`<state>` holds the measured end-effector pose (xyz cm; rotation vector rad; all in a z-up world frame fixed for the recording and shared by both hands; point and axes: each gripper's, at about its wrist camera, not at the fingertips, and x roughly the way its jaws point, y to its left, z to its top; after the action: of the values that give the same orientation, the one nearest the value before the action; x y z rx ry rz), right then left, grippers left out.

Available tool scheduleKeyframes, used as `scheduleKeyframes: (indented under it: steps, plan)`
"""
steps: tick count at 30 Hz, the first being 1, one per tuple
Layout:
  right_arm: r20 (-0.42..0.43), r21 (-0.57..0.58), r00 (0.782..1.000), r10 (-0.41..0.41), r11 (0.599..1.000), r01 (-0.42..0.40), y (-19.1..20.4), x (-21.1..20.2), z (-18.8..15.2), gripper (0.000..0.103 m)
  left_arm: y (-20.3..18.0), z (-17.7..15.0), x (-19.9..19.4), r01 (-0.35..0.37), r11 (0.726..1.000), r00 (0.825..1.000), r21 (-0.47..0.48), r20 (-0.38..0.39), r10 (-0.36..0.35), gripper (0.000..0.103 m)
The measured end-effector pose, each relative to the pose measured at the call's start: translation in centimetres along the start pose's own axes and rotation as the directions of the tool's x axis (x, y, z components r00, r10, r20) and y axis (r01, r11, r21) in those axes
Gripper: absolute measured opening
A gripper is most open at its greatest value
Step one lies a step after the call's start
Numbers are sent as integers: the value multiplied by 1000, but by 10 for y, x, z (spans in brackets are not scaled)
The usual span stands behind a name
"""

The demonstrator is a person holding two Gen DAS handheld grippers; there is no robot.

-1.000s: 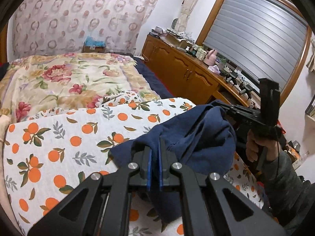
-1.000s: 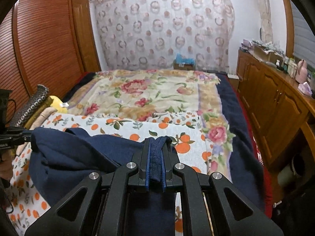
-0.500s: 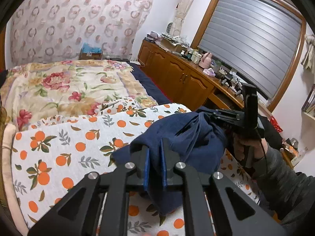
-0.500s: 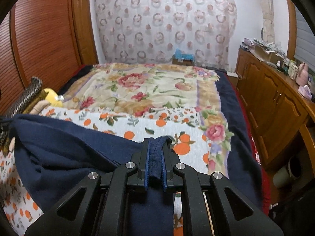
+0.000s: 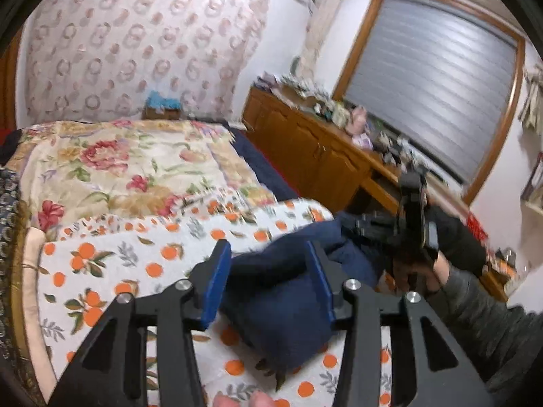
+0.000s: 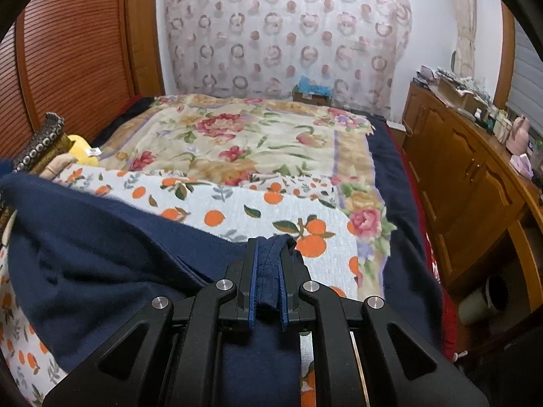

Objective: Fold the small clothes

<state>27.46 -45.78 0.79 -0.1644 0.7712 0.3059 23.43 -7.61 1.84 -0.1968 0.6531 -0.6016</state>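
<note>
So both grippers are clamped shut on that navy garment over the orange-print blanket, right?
Not quite. The left wrist view shows the left gripper open, its jaws spread apart around the navy garment. Only the right gripper is shut on it, over the orange-print blanket.

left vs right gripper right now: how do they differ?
The left gripper has its jaws spread wide and grips nothing; the right gripper is shut on a fold of the navy garment. The garment lies beyond the left gripper's open fingers but sits pinched between the right gripper's. Both have black bodies with blue pads and hover over the orange-print sheet.
</note>
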Motion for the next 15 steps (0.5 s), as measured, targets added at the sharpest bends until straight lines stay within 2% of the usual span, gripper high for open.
scheduleKeyframes:
  steps: [5, 7, 9, 12, 15]
  plan:
    - [3, 12, 1000, 7, 1000, -7, 0, -2, 0, 9, 10, 0, -1, -42, 999, 999, -1, -18, 42, 46]
    - [18, 27, 1000, 4, 1000, -4, -4, -7, 3, 18, 10, -4, 4, -45, 999, 998, 4, -43, 45, 46]
    - [41, 47, 999, 3, 999, -5, -8, -14, 6, 32, 10, -10, 14, -52, 999, 996, 8, -74, 53, 47]
    - [78, 79, 997, 1, 997, -8, -18, -30, 12, 42, 8, -19, 35, -49, 999, 990, 13, -135, 50, 48]
    - [100, 78, 995, 3, 997, -11, -24, -48, 11, 49, 3, -30, 58, -71, 996, 979, 52, -189, 79, 49]
